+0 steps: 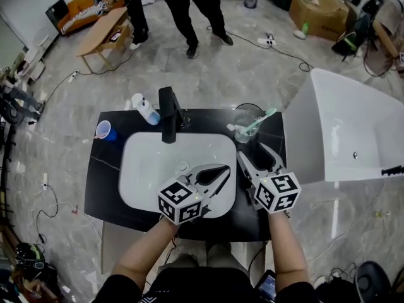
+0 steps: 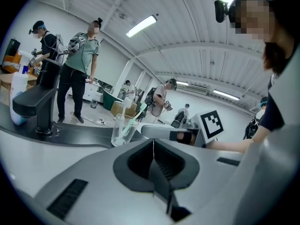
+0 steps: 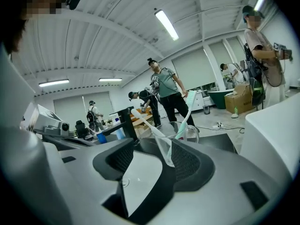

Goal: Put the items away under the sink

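A clear glass [image 1: 248, 122] holding a white and a green toothbrush [image 1: 260, 120] stands on the black countertop [image 1: 101, 194] to the right of the faucet. My right gripper [image 1: 251, 151] is open just in front of it and points at it. In the right gripper view the glass [image 3: 183, 135] shows beyond the spread jaws of the right gripper [image 3: 153, 144], apart from the pads. My left gripper [image 1: 222, 169] hovers over the white sink basin [image 1: 151, 163], shut and empty. In the left gripper view, the left gripper [image 2: 153, 142] has the glass [image 2: 123, 130] ahead of it to the left.
A black faucet [image 1: 167, 115] rises behind the basin. A white bottle [image 1: 145, 108] with a blue cap and a blue cup [image 1: 105, 131] stand at the counter's back left. A white bathtub [image 1: 341, 131] is to the right. People stand on the floor beyond.
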Demonstrator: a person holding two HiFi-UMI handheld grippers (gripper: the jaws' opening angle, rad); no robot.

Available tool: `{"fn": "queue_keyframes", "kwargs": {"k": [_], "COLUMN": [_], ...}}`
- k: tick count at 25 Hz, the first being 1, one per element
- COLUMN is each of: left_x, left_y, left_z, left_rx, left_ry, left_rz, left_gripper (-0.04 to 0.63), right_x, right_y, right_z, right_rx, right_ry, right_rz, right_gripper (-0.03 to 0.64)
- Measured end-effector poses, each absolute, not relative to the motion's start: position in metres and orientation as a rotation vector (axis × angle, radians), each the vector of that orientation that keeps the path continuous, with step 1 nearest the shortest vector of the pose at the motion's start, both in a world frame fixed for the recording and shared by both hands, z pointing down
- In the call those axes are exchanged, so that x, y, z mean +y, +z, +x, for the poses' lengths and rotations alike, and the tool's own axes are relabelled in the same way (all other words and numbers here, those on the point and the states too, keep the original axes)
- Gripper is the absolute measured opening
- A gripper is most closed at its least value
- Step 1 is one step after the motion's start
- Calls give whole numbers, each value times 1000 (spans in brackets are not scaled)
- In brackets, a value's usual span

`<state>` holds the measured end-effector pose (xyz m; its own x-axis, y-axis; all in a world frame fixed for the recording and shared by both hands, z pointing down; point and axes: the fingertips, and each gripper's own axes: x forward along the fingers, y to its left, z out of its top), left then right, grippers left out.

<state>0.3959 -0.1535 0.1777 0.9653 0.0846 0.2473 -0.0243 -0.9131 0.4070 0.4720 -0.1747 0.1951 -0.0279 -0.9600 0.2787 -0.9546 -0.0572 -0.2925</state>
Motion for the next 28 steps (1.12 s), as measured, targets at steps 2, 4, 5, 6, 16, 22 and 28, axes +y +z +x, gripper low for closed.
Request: {"fn": "queue_keyframes", "kwargs": {"k": [2, 4, 5, 6, 16, 22, 28], "left_x": [-162, -167, -168, -169, -186, -192, -195], "left_y": [179, 182, 184, 186, 199, 210, 216], "left_z": [400, 403, 404, 405, 401, 397, 395], "left_rx": [30, 21, 17, 13, -64, -90, -109], "left_ry": [366, 371, 373, 375, 382, 384, 377], "left_rz": [2702, 2704, 2704, 2703, 2694, 2673, 2659], "left_gripper": [9, 9, 9, 9, 9, 9, 9], "right_x": [-185, -193, -196, -199, -221, -234, -243], "right_y": [199, 205, 209, 213, 233, 234, 237], "right_z": [483, 492, 496, 499, 510, 512, 515], "right_rx": [2130, 2118, 2109, 2097, 2014, 1934, 1872], "right_ry": [-623, -609, -610, -615, -603, -559, -546], "right_rz": [-2227, -2284, -2307, -2323, -2440, -2523, -2593], "right_gripper": [239, 257, 266, 276, 311, 324, 329]}}
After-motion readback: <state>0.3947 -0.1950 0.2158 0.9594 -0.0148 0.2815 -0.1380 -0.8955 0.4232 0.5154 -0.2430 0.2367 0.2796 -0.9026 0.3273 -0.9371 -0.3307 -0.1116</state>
